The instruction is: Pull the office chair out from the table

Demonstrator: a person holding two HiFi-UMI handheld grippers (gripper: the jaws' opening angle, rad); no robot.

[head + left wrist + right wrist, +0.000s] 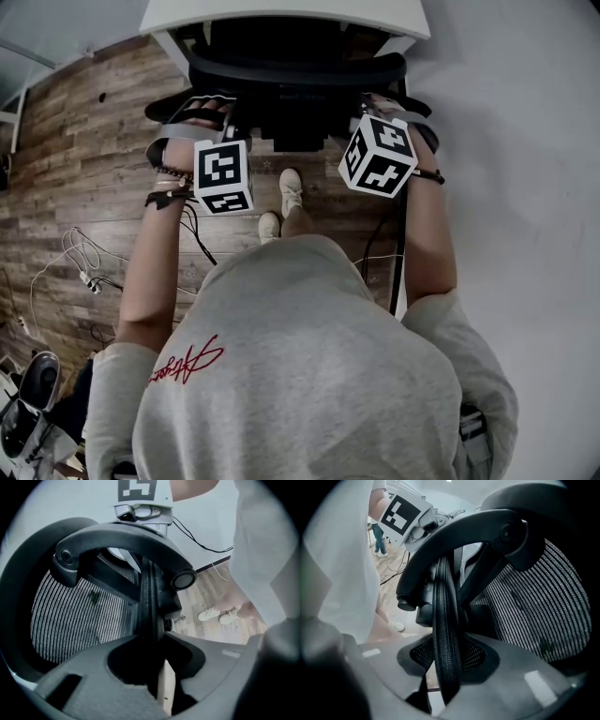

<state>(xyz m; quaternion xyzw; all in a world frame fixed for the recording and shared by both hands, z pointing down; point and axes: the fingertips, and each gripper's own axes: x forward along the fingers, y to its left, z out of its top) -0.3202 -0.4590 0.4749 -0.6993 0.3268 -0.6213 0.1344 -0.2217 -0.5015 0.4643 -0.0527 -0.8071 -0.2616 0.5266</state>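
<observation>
At 12 o'clock black mesh office chair (291,70) tucked under white table (281,14) edge; wooden floor (84,141) open at 9 o'clock. Backrest rim clamped in left gripper (158,679), right gripper (444,679).

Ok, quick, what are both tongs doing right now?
Left tongs: closed on the chair backrest, at its edge.
Right tongs: closed on the chair backrest too, at its edge.

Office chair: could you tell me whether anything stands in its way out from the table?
Only the person's own white shoes stand on the wooden floor right behind the black mesh office chair; loose cables lie off to the left.
</observation>
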